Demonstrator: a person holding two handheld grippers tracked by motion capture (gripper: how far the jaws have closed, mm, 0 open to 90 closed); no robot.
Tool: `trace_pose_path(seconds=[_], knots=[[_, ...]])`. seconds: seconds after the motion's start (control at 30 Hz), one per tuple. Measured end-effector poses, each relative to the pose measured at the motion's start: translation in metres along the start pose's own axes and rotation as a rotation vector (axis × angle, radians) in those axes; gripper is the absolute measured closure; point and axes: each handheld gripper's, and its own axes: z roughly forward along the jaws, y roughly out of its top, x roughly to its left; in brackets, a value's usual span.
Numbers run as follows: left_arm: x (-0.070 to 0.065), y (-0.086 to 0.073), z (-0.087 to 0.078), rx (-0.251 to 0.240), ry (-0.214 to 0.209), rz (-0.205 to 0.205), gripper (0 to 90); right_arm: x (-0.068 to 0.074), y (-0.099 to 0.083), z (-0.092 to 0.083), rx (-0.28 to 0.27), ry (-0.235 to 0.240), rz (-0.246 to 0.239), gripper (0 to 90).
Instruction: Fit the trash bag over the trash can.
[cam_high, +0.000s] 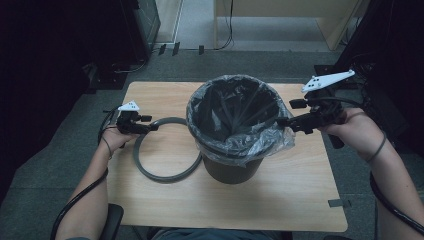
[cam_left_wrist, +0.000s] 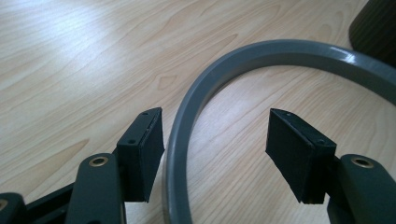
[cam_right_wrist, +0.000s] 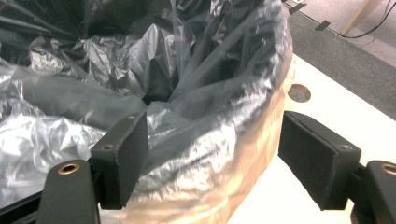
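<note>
Clear plastic, thin and crinkled: a bin liner (cam_high: 235, 145) draped over the rim of a dark bin (cam_high: 232, 167) in the middle of the wooden table (cam_high: 280, 200), its edge folded out and down the wall, looser and more bunched on the right side. Probably left slack on purpose, so that something can clamp it afterwards.

Just left of the bin, lying flat and touching its foot: a grey ring (cam_high: 162, 150), smooth, glossy, seemingly sized for the bin's rim. Judged to be the hoop for pinning the liner down.

Left gripper (cam_high: 150, 126) low at the ring's upper left; in the left gripper view, the ring's band (cam_left_wrist: 180, 154) between wide-open jaws, close beside one pad (cam_left_wrist: 147, 149), nothing squeezed yet. Placed so for picking up the ring, likely.

Right gripper (cam_high: 286, 121) at the bin's right rim. In the right gripper view, jaws spread wide, straddling the rim with the liner (cam_right_wrist: 205, 154) bulging between them; one pad (cam_right_wrist: 123, 154) against the film, no pinch visible. Likely positioned to steady or smooth the liner.
</note>
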Motion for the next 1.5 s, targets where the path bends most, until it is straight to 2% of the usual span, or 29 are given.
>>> trace_pose_path(seconds=[0.13,0.33,0.53,0.7,0.77,0.93,1.07,1.23,1.5], knots=[[0.005,-0.007,0.001,0.003,0.008,-0.022,36.1,-0.001,-0.005,-0.005,-0.025,0.011,0.033,24.7],[0.009,-0.016,0.003,0.014,0.014,-0.047,36.1,0.000,-0.007,-0.017,-0.023,-0.010,0.014,24.4],[0.013,-0.025,0.004,0.022,0.022,-0.070,36.1,-0.002,-0.017,-0.021,-0.022,-0.023,0.022,24.3],[0.013,-0.026,0.003,0.017,0.031,-0.061,36.0,-0.008,-0.035,-0.022,-0.018,-0.033,0.057,24.1],[0.013,-0.025,0.003,0.013,0.038,-0.056,36.1,-0.009,-0.037,-0.022,-0.019,-0.036,0.057,24.1],[0.013,-0.025,0.002,0.002,0.049,-0.048,36.0,-0.015,-0.049,-0.028,-0.020,-0.075,0.072,24.1],[0.012,-0.025,0.004,0.009,0.046,-0.038,36.0,-0.017,-0.060,-0.022,-0.008,-0.079,0.091,24.1],[0.012,-0.027,0.005,0.012,0.047,-0.031,36.0,-0.015,-0.077,-0.002,-0.019,-0.068,0.103,24.2],[0.012,-0.029,0.005,0.004,0.063,-0.015,36.1,-0.014,-0.091,0.019,-0.017,-0.073,0.111,24.3]])
